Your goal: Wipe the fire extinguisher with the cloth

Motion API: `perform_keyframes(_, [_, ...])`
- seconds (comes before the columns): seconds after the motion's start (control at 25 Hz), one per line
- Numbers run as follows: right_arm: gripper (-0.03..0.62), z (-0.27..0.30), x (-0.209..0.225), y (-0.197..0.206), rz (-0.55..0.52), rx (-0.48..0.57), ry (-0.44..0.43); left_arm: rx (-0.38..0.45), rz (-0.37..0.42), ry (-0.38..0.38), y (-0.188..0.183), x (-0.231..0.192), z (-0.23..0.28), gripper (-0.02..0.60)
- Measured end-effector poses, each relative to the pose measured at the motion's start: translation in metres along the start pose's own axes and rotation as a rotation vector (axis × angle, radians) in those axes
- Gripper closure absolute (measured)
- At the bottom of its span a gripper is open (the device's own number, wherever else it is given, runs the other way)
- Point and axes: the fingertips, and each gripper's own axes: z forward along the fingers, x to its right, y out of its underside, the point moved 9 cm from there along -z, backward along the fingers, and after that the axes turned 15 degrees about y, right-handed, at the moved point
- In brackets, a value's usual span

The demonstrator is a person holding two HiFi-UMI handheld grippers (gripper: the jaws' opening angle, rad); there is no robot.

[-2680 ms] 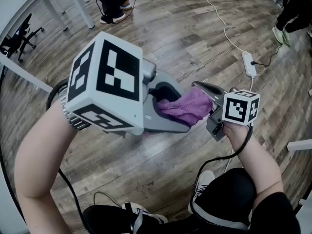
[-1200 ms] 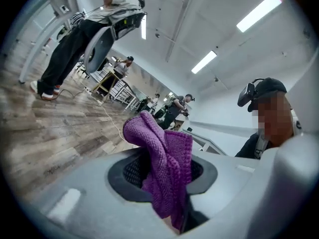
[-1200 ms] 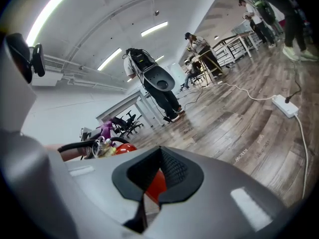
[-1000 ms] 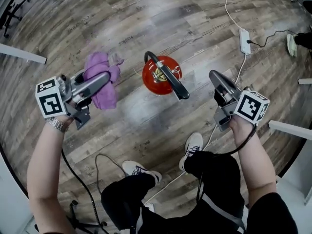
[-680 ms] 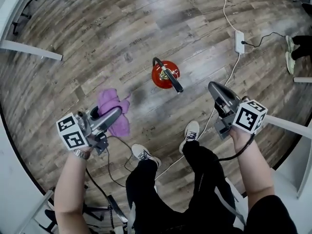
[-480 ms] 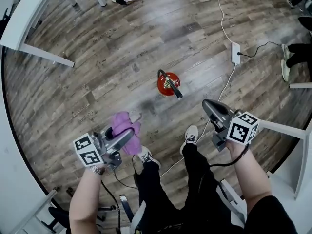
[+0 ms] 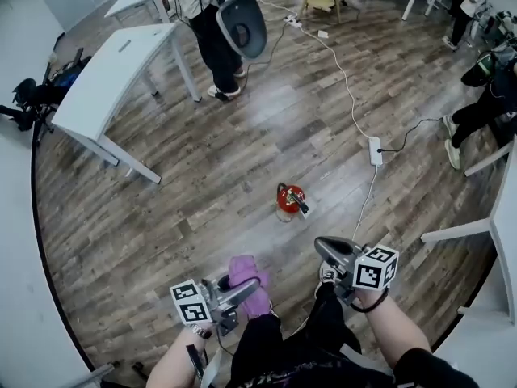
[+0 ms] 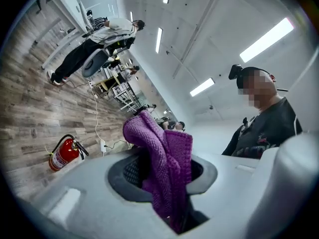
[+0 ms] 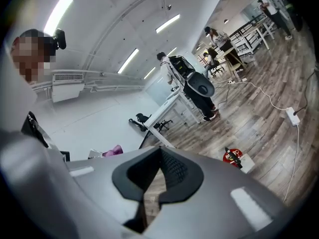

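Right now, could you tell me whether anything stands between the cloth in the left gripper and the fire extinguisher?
Nothing visible does. Only bare wooden floor lies between the cloth in the left gripper and the fire extinguisher. The white cable runs off to the extinguisher's right in the head view.

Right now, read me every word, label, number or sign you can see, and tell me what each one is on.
No text here can be read.
Fire extinguisher: a pale label on its red body, too small and blurred to read.
Right-hand marker cube, left-hand marker cube: black-and-white square patterns only, no letters or numbers.
Cloth: plain purple knit, no print.
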Motion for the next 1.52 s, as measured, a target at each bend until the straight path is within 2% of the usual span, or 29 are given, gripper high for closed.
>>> perform_keyframes(0.16, [0.589, -0.033, -0.041, 0.020, 0.018, 0.057, 0.020, -0.097, -0.020, 0.048, 0.009, 0.033, -0.008, 0.462])
perform_keyframes(0.32, [0.589, -0.061, -0.063, 0.038, 0.033, 0.077, 0.053, -0.097, -0.067, 0.062, 0.026, 0.053, -0.014, 0.462])
perform_keyframes(0.52, [0.589, -0.098, -0.080, 0.049, 0.029, 0.088, 0.047, -0.072, -0.072, 0.071, 0.036, 0.077, 0.004, 0.462])
perform_keyframes(0.64, [0.589, -0.124, -0.086, 0.055, 0.010, 0.089, 0.019, -0.096, -0.043, 0.089, 0.041, 0.094, 0.026, 0.462])
perform_keyframes(0.96, [0.589, -0.175, -0.077, 0.083, -0.068, -0.025, -0.103, -0.077, 0.045, 0.071, 0.069, 0.129, 0.086, 0.462])
perform_keyframes(1.12, [0.589, -0.194, -0.053, 0.074, -0.091, -0.028, -0.107, -0.023, 0.009, 0.013, 0.088, 0.123, 0.104, 0.462])
perform_keyframes(1.24, [0.589, -0.203, -0.042, 0.079, -0.066, -0.045, -0.119, 0.018, -0.014, 0.002, 0.099, 0.120, 0.116, 0.462])
perform_keyframes(1.52, [0.589, -0.206, -0.037, 0.077, -0.043, -0.047, -0.152, 0.021, 0.018, -0.027, 0.101, 0.129, 0.121, 0.462])
